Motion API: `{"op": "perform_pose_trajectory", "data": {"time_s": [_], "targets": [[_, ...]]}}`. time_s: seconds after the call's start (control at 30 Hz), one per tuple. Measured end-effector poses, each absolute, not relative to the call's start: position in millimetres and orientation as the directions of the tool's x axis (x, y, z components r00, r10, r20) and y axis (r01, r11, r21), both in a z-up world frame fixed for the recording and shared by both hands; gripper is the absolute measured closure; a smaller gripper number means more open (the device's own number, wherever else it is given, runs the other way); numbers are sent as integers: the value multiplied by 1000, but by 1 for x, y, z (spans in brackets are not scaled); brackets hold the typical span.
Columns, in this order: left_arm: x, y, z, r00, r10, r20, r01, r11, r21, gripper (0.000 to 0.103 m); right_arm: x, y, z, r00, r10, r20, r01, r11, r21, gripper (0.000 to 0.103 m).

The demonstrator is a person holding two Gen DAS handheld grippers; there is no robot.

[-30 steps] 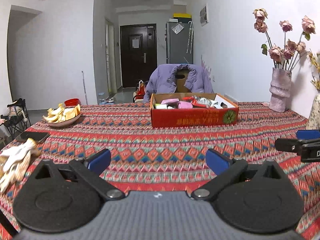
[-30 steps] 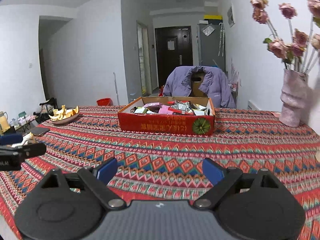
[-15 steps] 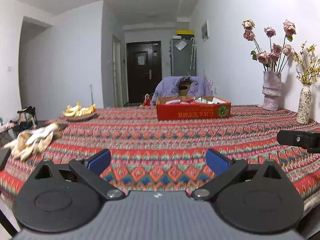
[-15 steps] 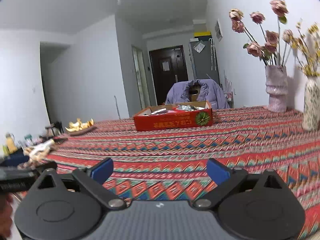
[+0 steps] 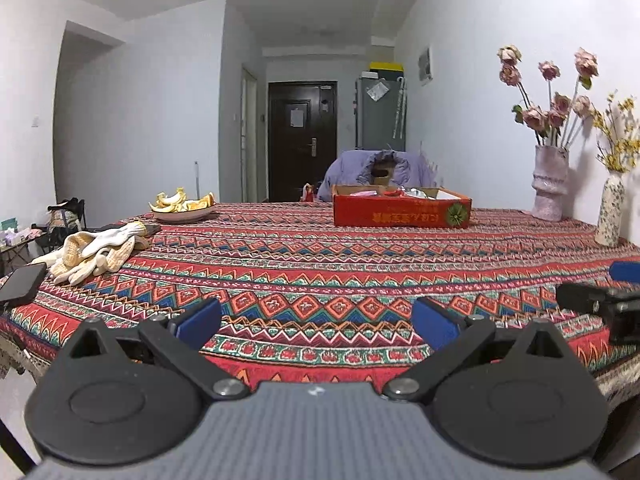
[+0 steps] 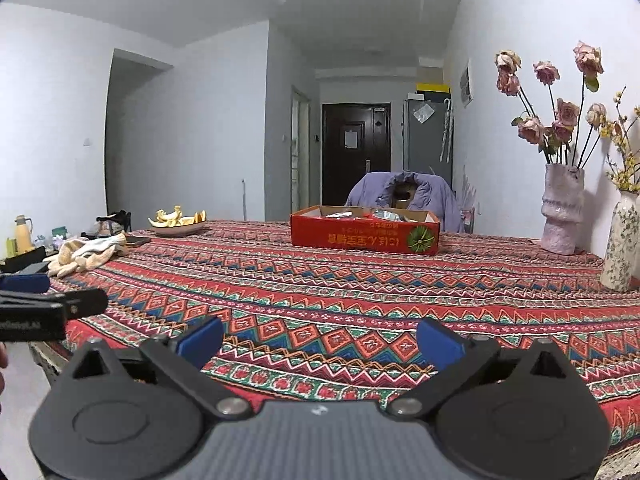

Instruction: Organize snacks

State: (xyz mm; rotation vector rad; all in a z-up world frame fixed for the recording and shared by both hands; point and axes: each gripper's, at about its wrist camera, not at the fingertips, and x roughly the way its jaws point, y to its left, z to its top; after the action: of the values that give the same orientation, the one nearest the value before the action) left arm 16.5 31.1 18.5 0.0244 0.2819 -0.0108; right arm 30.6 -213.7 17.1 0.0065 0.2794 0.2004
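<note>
1. Low in both frames, the left gripper point(image 5: 316, 322) and right gripper point(image 6: 320, 340) hang over the near edge of the tablecloth point(image 5: 320, 272), touching nothing.
2. Right jaws have just been opening; both pairs now gape wide, nothing between them.
3. Mid-frame, well apart, sits the red snack box point(image 6: 365, 236).
</note>
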Motion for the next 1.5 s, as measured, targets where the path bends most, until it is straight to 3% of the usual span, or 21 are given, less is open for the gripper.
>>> {"op": "perform_pose_trajectory", "data": {"time_s": [1.5], "targets": [[13,22,18,964,-17,-266,38,997,73,0,31,-222,14,948,170,-268,-163,985,49,0]]}}
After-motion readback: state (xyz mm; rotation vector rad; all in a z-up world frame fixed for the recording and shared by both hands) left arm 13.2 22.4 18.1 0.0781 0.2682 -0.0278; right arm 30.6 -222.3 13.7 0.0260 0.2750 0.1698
